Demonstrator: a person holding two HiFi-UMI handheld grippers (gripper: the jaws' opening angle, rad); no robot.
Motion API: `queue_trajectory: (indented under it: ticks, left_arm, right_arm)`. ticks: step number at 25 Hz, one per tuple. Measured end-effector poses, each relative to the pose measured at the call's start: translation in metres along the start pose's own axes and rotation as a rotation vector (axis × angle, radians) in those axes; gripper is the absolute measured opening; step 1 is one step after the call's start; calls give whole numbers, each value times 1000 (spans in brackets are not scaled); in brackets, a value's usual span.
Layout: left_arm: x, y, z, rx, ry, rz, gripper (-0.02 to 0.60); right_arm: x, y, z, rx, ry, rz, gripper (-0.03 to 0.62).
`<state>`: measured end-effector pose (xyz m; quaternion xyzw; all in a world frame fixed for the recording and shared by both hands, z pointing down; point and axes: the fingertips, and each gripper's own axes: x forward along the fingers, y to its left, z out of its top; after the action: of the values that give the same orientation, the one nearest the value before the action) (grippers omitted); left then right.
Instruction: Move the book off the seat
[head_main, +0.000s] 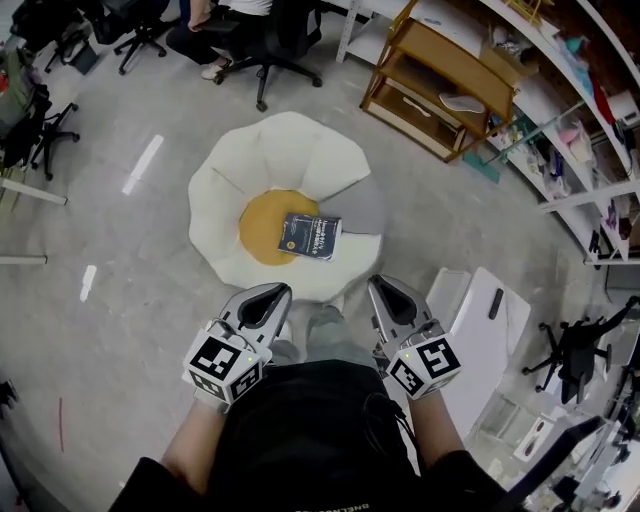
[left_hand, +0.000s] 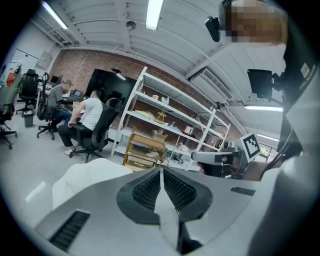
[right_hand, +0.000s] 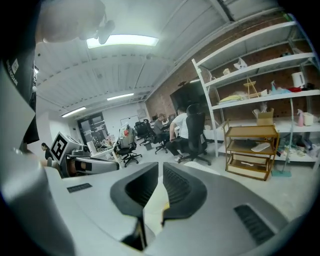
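Grey floor (head_main: 130, 300); book (head_main: 310, 237) on seat (head_main: 300, 150), overhead only; left claw (left_hand: 161, 174), right claw (right_hand: 160, 169) pressed together, empty.

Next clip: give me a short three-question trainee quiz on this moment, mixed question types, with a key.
1. True or false: the book lies on the seat.
2. The left gripper is: A open; B shut and empty; C shut on the book.
3. Fill in: the book partly overlaps the seat's ____ cushion.
Key: 1 true; 2 B; 3 yellow.
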<state>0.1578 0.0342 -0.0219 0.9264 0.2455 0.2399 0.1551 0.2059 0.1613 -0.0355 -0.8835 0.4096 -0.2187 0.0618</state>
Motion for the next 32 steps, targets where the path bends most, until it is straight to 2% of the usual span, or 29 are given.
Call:
queue_trajectory:
  ticks: [5, 13, 16, 19, 24, 27, 32]
  left_arm:
    - [20, 21, -14, -72, 22, 70, 8]
    - [36, 60, -69, -182, 92, 179, 9]
    - [45, 75, -95, -202, 125, 204, 21]
    - [59, 96, -129, -225, 166, 235, 30]
    - [76, 133, -176, -311, 180, 296, 38]
    - [95, 150, -202, -354, 191, 305, 49]
    - [126, 180, -249, -379, 223, 307, 72]
  right_arm:
    - [25, -34, -25, 15, 81, 28, 17]
    - [56, -79, -83, 72, 195, 8, 21]
    - [70, -95, -108, 60, 236, -4, 23]
    - [87, -111, -141, 92, 284, -6, 31]
    - [116, -129, -195, 115, 361, 1, 38]
    - [134, -145, -227, 133, 393, 1, 48]
    - [164, -169, -280, 167, 441, 0, 72]
